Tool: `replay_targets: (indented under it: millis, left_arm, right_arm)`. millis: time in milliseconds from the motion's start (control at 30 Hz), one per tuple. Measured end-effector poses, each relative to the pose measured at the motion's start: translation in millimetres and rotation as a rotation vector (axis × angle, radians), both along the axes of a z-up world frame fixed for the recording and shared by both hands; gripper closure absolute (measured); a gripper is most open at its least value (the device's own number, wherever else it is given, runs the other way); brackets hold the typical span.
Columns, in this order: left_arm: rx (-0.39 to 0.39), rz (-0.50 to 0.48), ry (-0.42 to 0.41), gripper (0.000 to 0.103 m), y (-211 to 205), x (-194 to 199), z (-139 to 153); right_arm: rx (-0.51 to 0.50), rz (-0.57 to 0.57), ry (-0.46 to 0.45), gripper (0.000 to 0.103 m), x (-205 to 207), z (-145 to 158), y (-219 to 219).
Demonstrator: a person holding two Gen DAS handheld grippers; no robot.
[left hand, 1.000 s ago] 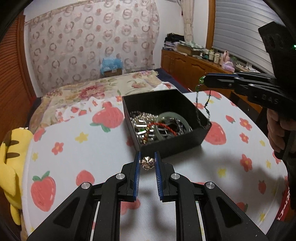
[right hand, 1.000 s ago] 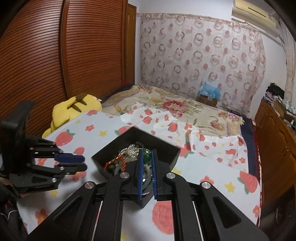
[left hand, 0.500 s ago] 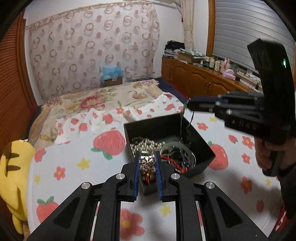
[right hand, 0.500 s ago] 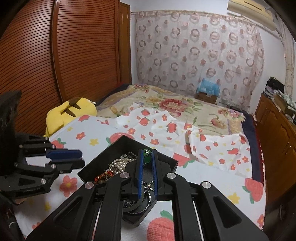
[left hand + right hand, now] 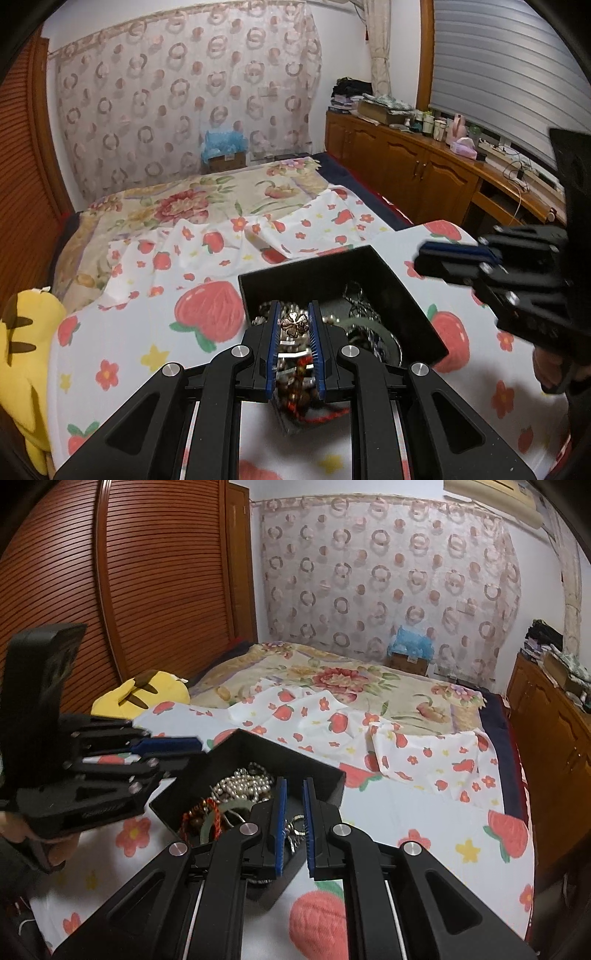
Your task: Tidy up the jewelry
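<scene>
A black open box [image 5: 373, 258] sits on the strawberry-print cloth and holds pearls, chains, a red cord and a green bangle. My left gripper [image 5: 293, 323] is shut on a gold clover-shaped trinket [image 5: 294, 325] and holds it over the box's near side. My right gripper [image 5: 293, 797] is open and empty over the box [image 5: 325, 771]; the chain necklace with the green bead lies in the box below it. The pearls [image 5: 243, 784] show in the right wrist view. Each gripper shows in the other's view: the right [image 5: 458, 258] and the left [image 5: 166, 749].
A yellow plush toy [image 5: 22, 343] lies at the left edge of the bed. A floral blanket [image 5: 207, 199] covers the far end. Wooden cabinets [image 5: 424, 173] run along the right wall, a wooden slatted wardrobe [image 5: 147, 590] along the left.
My left gripper has carried the clover trinket from in front of the box to above it. My right gripper has opened and let the chain necklace fall into the box.
</scene>
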State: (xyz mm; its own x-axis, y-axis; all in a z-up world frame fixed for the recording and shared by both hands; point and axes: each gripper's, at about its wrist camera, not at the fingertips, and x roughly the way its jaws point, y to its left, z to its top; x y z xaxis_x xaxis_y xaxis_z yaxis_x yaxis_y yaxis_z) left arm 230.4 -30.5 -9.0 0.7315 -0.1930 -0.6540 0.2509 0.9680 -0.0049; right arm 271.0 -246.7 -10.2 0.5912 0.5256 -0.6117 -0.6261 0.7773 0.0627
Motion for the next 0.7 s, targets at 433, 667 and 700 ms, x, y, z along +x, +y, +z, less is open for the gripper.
replay_targets:
  millis: [433, 667, 700]
  left_arm:
    - [0.003, 0.027, 0.012, 0.075, -12.0, 19.6, -5.5]
    - [0.003, 0.073, 0.001, 0.050, -4.6, -1.4, -5.6]
    - [-0.002, 0.078, 0.002, 0.045, -3.6, -4.6, -5.5]
  right_arm:
    - [0.018, -0.062, 0.032, 0.092, -13.2, -16.8, -27.2]
    - [0.039, -0.086, 0.035, 0.092, -27.3, -19.0, -34.4]
    - [0.045, -0.094, 0.035, 0.091, -30.5, -19.1, -35.6]
